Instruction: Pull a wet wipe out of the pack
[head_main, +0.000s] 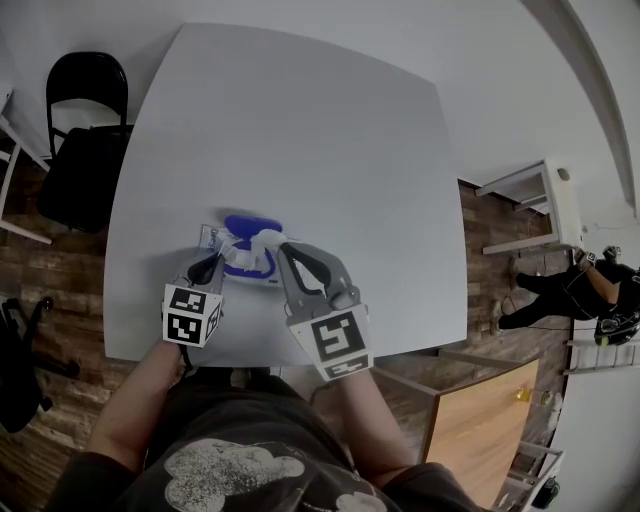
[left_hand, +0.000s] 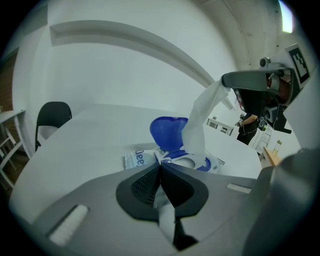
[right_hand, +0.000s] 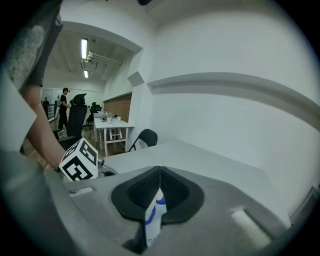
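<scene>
Table (head_main: 300, 120); pack (left_hand: 137, 159) reads "Dee"; right gripper (left_hand: 225, 80) pinches wipe (left_hand: 197, 125).

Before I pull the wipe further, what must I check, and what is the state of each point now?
1. Blue lid of the pack is open: ok.
2. Left tool is shut on the near edge of the pack: ok.
3. Right tool is shut on the wet wipe: ok.
4. Wipe runs taut from the opening up to the right tool: ok.
5. Wipe is fully out of the pack: not ok, its lower end sits in the opening.
6. Only one wipe is coming out: cannot tell.
</scene>
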